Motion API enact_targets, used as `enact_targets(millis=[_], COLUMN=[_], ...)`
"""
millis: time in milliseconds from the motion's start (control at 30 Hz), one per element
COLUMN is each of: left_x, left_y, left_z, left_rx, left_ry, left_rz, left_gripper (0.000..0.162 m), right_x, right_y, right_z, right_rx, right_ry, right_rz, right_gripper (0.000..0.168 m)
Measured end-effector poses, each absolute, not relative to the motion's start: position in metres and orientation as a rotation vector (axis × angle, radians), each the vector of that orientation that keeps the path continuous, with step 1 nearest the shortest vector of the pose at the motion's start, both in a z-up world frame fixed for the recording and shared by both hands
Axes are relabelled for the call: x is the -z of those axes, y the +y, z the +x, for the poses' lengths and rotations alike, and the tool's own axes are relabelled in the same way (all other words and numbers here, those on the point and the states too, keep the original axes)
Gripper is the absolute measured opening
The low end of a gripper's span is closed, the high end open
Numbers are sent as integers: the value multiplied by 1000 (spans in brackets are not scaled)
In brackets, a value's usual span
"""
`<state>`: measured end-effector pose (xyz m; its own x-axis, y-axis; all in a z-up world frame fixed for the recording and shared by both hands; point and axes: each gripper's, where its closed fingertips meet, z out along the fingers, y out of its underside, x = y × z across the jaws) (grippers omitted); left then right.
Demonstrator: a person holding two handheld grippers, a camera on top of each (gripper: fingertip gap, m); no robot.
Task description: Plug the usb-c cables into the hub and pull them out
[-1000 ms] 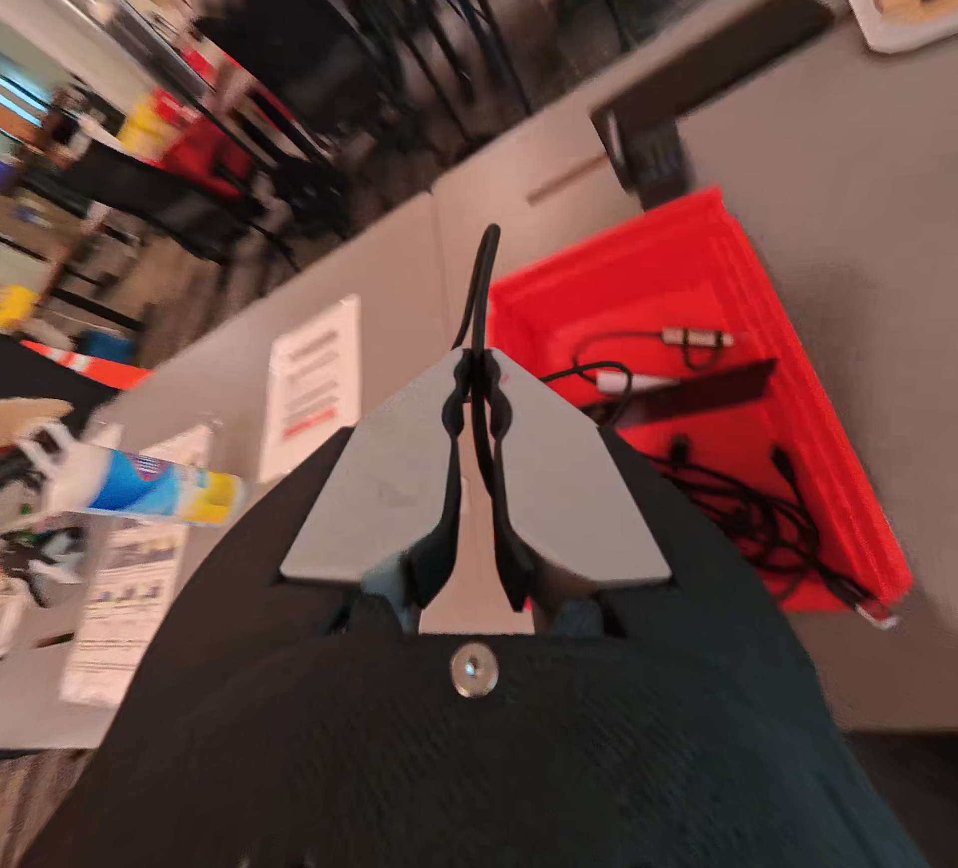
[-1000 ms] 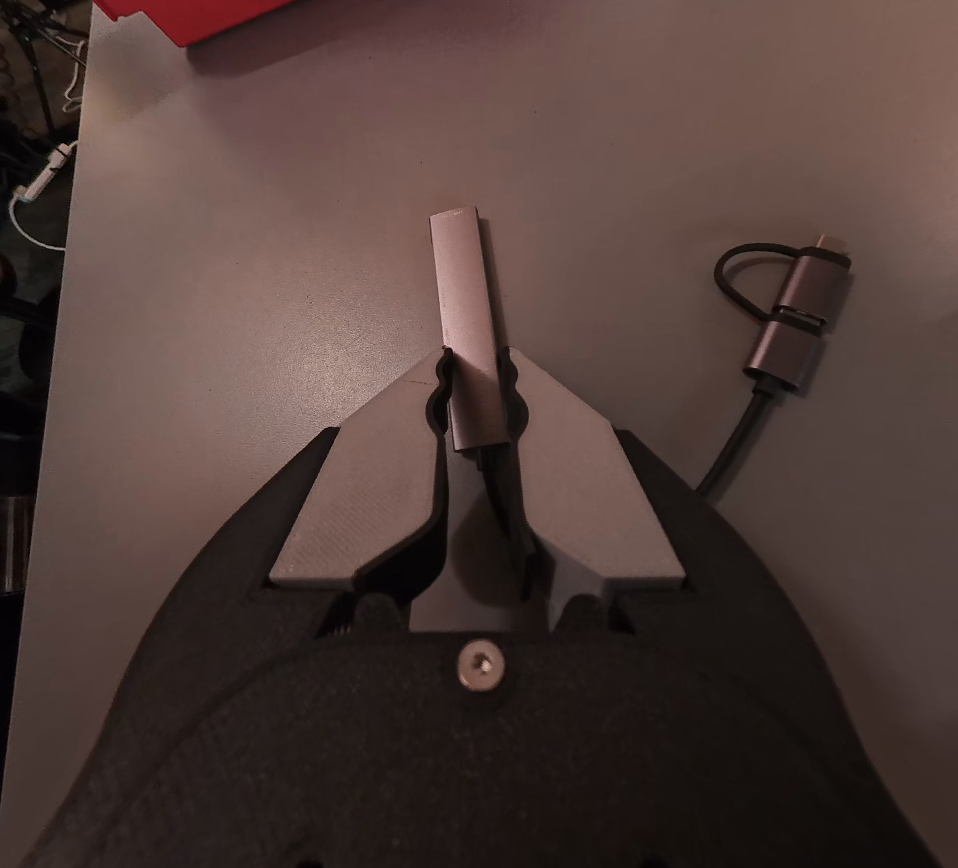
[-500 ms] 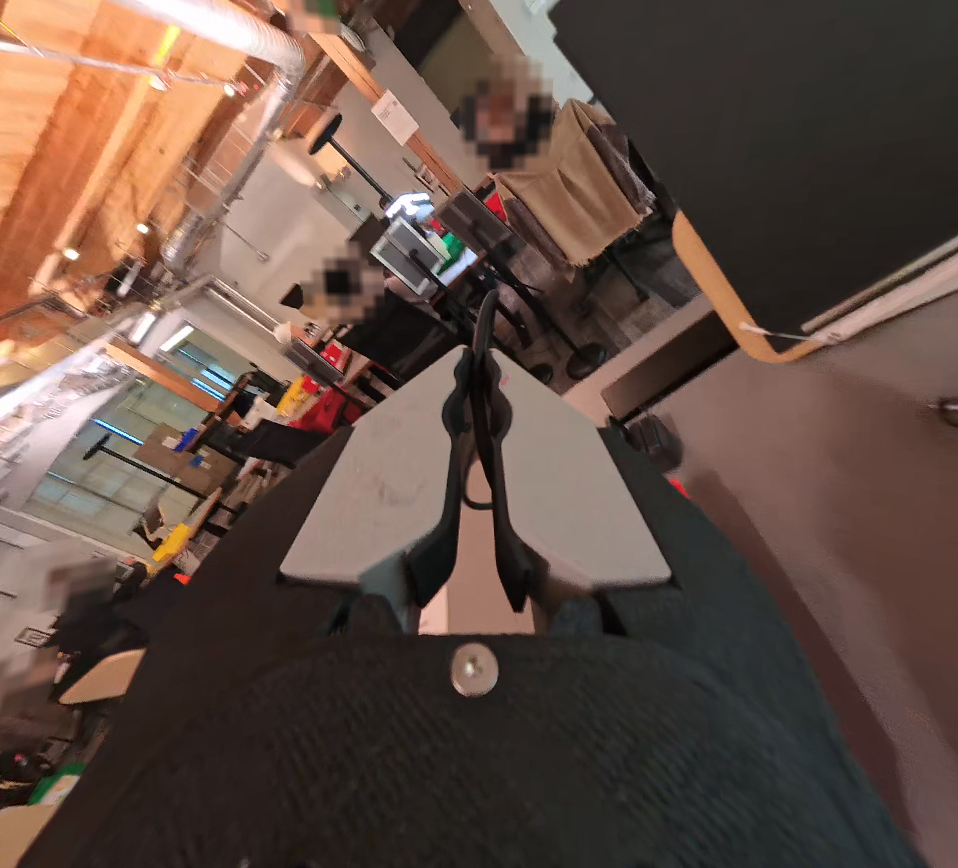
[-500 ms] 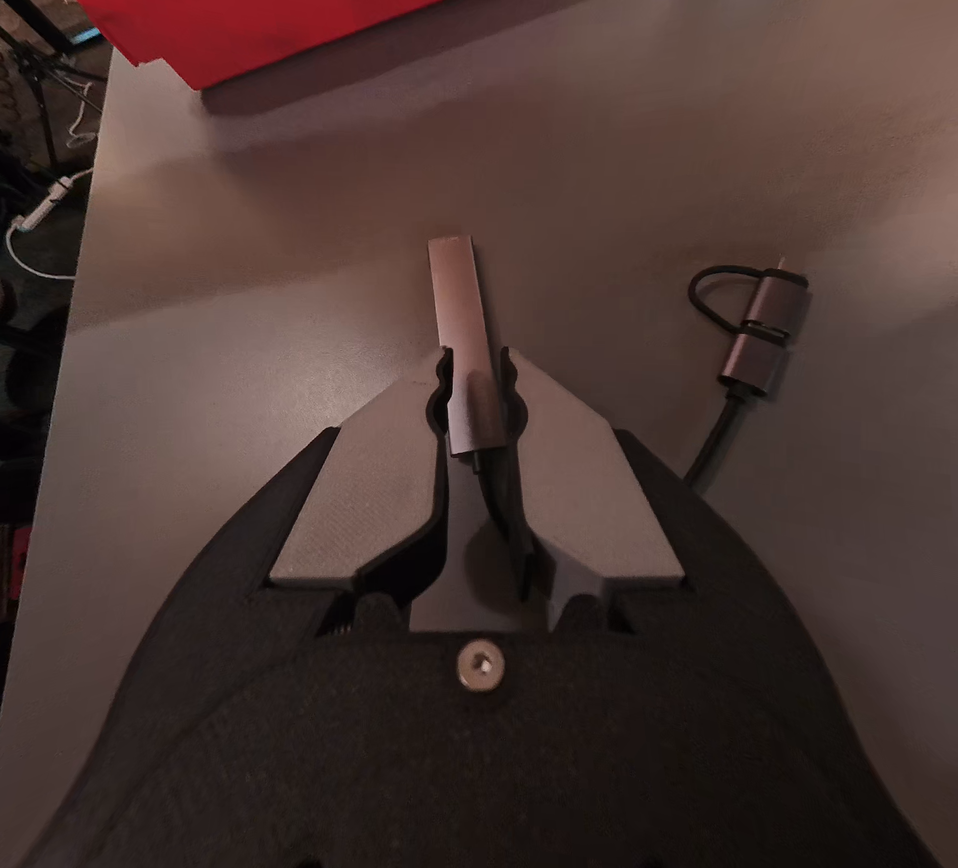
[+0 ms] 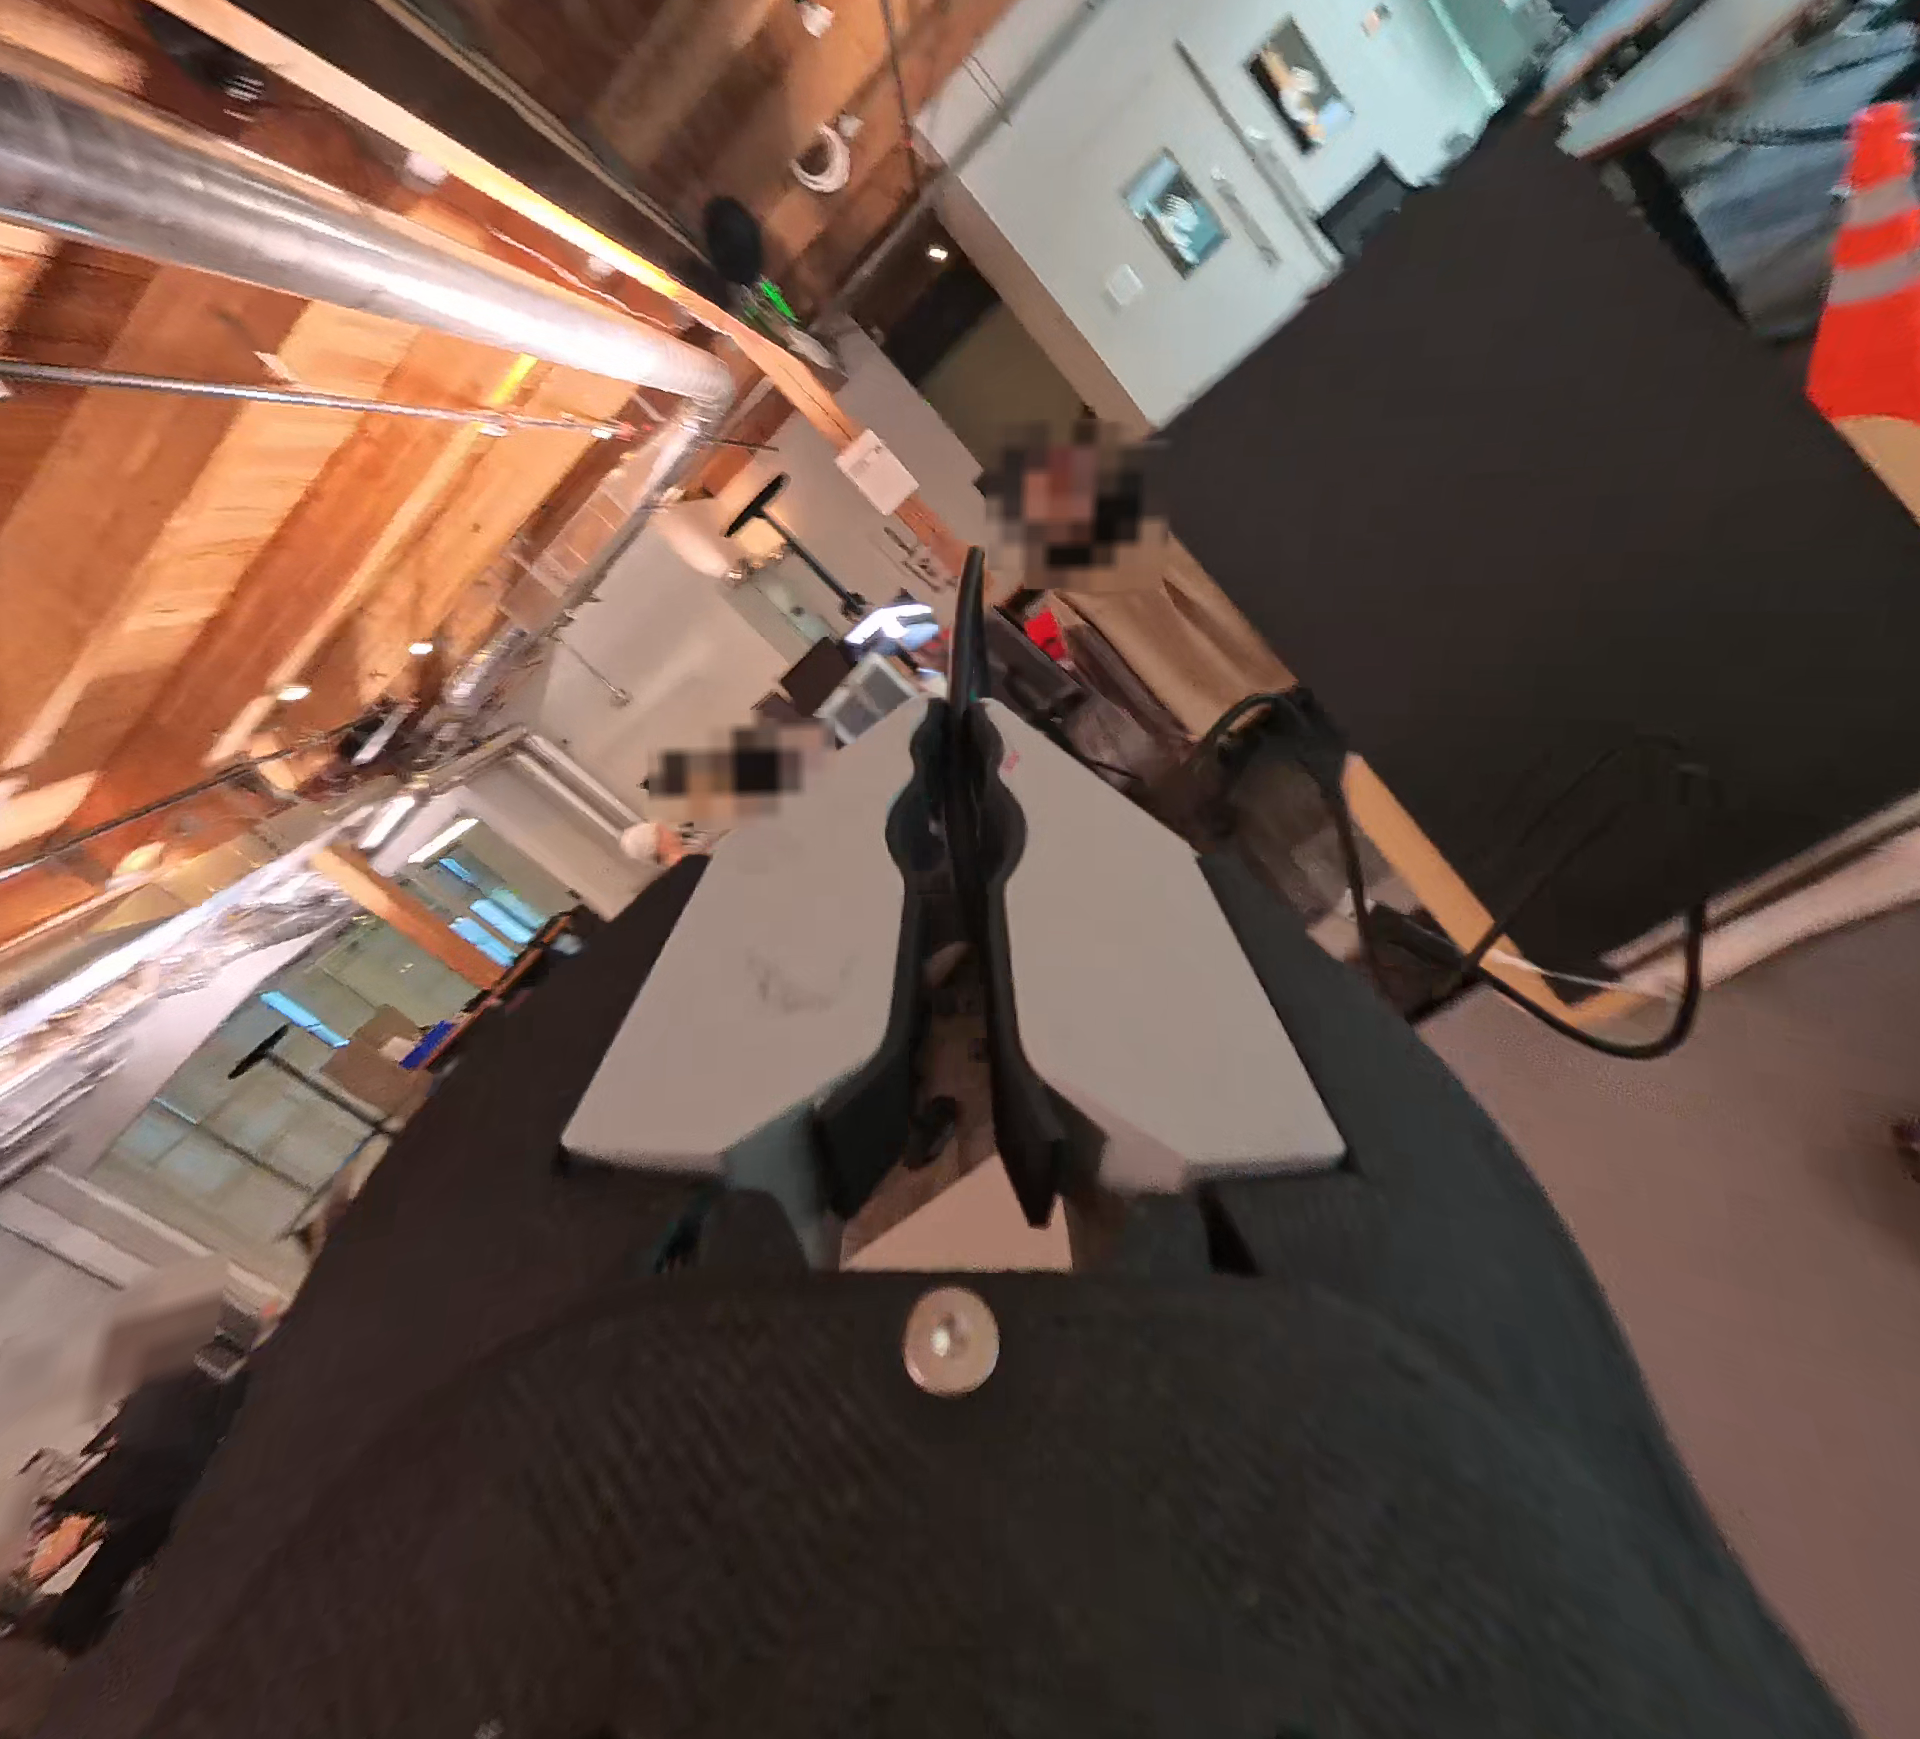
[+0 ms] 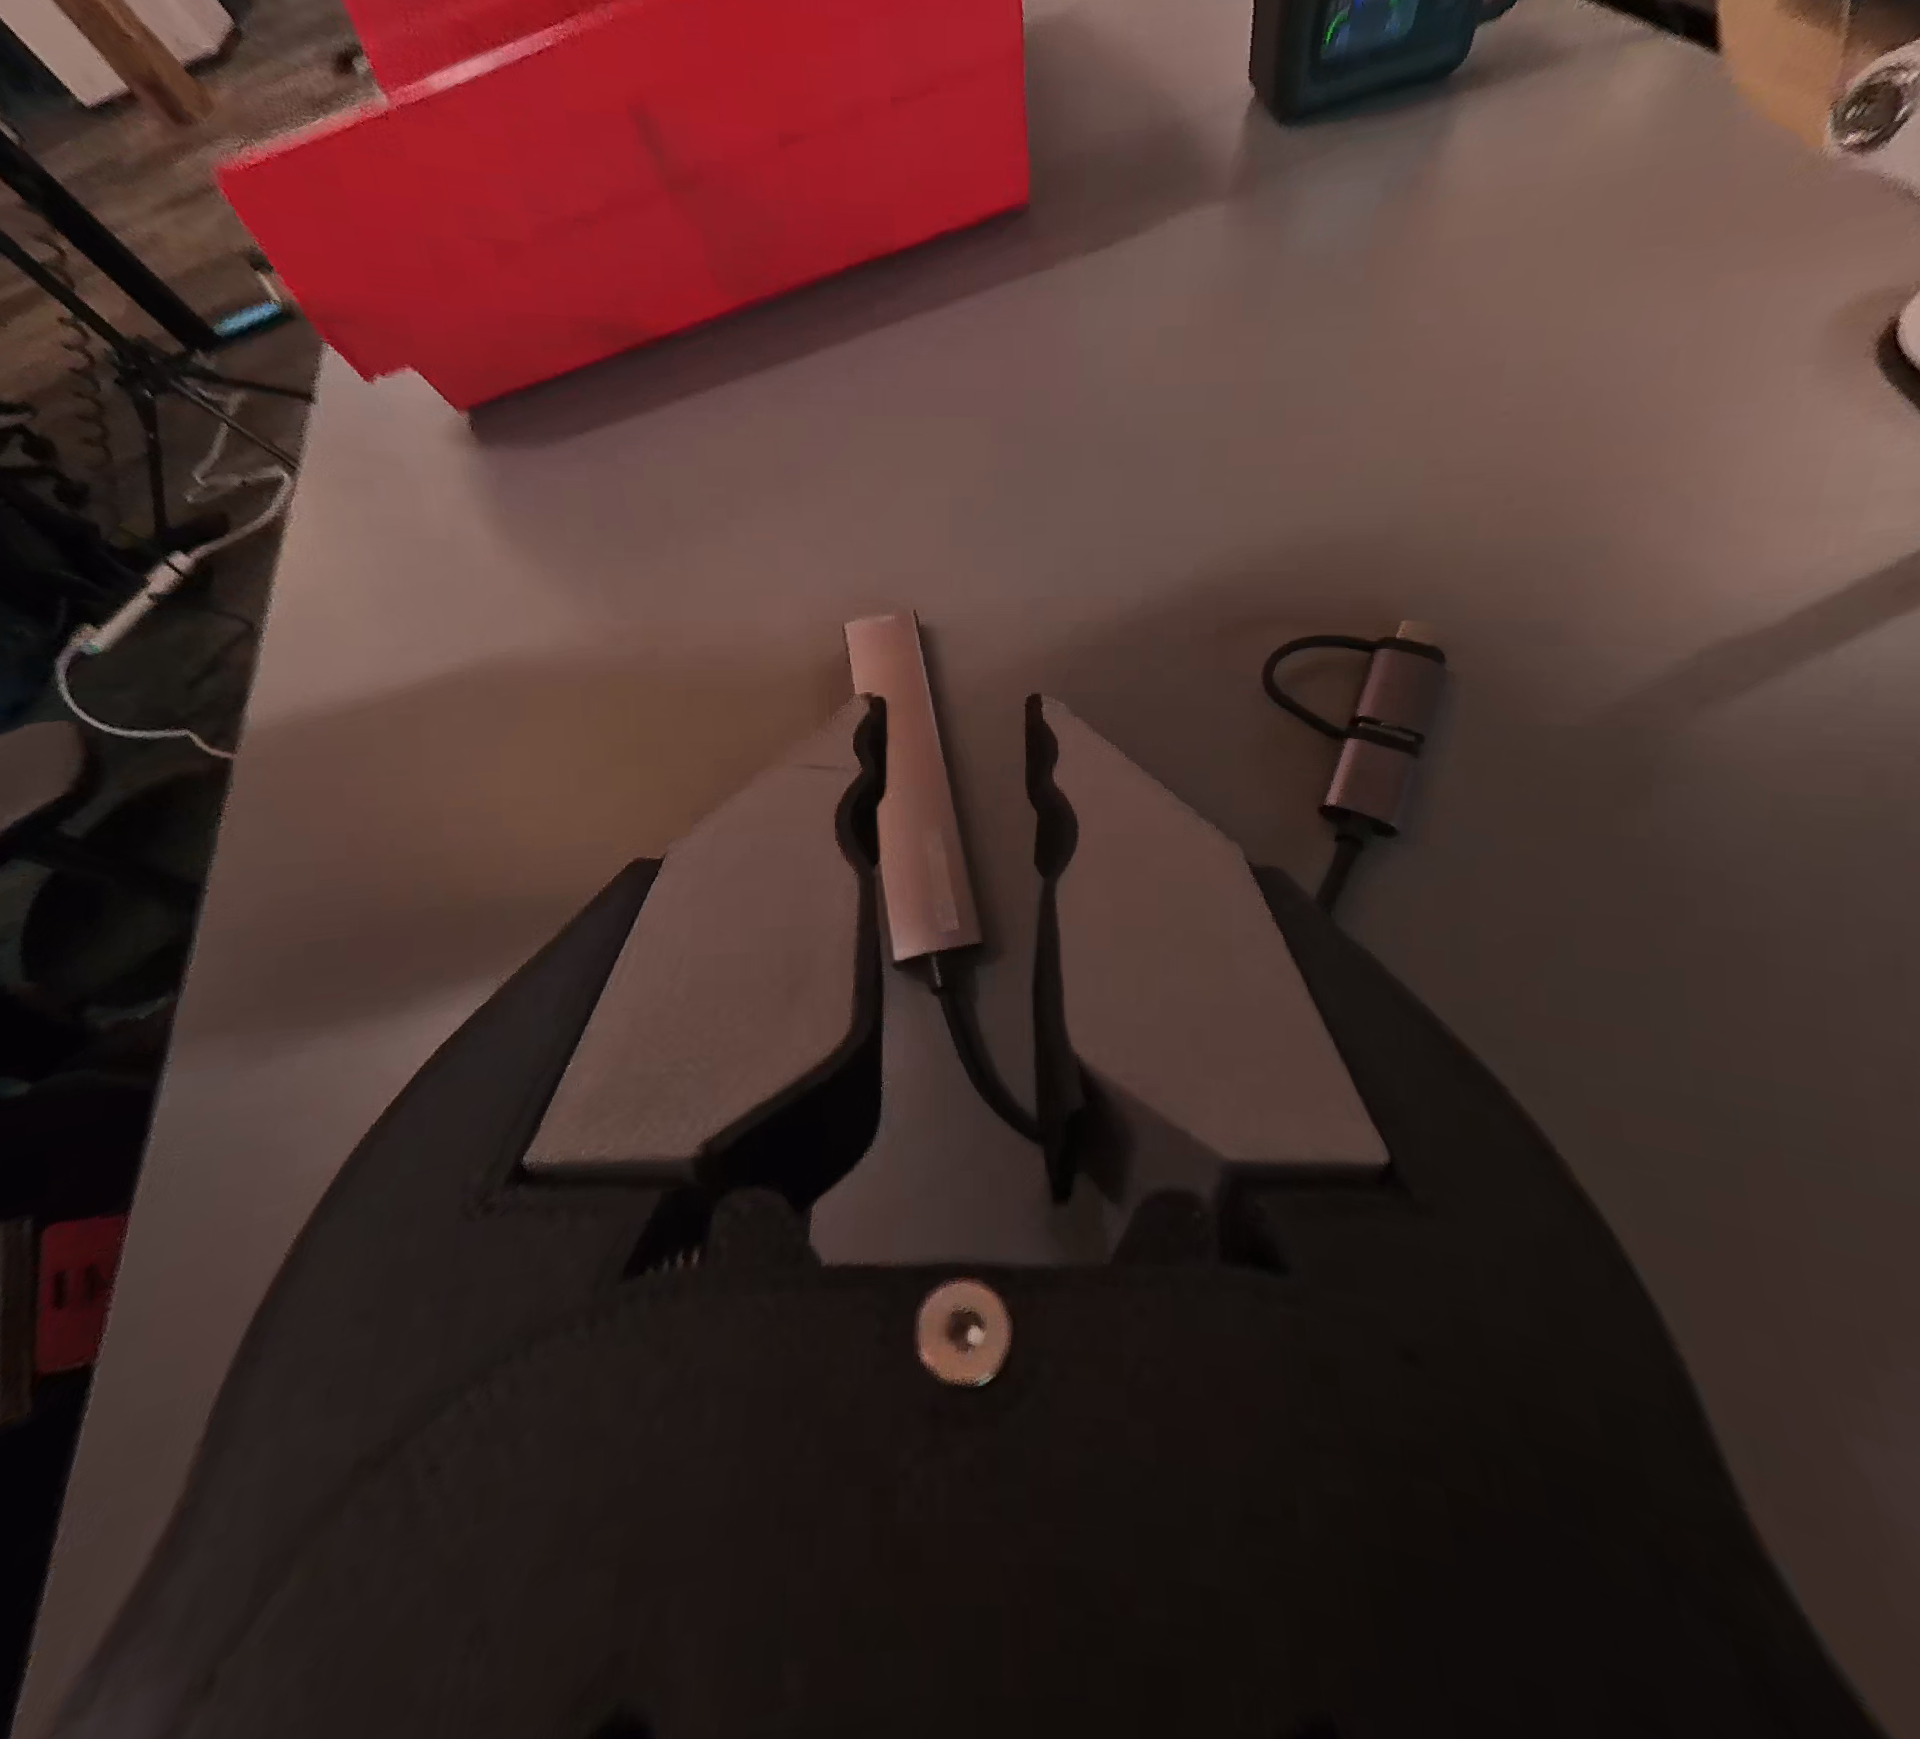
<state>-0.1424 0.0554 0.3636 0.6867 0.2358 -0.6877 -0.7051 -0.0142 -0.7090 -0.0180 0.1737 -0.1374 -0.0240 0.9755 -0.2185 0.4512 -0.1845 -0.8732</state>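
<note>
I see a red plastic bin point(image 6: 665, 162) on the grey table point(image 6: 1351, 463), contents hidden. The slim grey metal hub point(image 6: 909, 796) lies flat there, long axis pointing away, inside my right hand-held gripper point(image 6: 951, 702)'s wide gap. My left hand-held gripper point(image 5: 961, 733) pinches a thin black cable point(image 5: 968, 640).

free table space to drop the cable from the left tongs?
Bare table between the red bin and hub, and left of the hub to the edge. Right is crowded: adapter, dark box. Left tongs grip the cable.
</note>
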Motion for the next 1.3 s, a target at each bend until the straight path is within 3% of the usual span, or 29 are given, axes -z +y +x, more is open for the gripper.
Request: enact_targets(millis=[233, 467, 833, 1100, 1300], left_x=[-272, -217, -68, -24, -15], left_y=[92, 101, 126, 128, 109], left_z=[-90, -42, -26, 31, 62], left_rx=[-617, -516, 89, 331, 533], left_ry=[632, 807, 709, 920, 1182], left_rz=[-1610, -1685, -1990, -1919, -1790], left_gripper=[3, 2, 2, 2, 3], right_x=[95, 76, 13, 40, 68], right_y=[176, 181, 137, 68, 55], right_z=[-12, -4, 17, -1, -7], right_rx=[-1375, -1450, -1493, -1540, -1471], right_ry=[-1351, -1286, -1340, -1651, -1793], right_rz=[-1565, -1512, -1144, -1060, -1054], right_gripper=[28, 32, 27, 31, 8])
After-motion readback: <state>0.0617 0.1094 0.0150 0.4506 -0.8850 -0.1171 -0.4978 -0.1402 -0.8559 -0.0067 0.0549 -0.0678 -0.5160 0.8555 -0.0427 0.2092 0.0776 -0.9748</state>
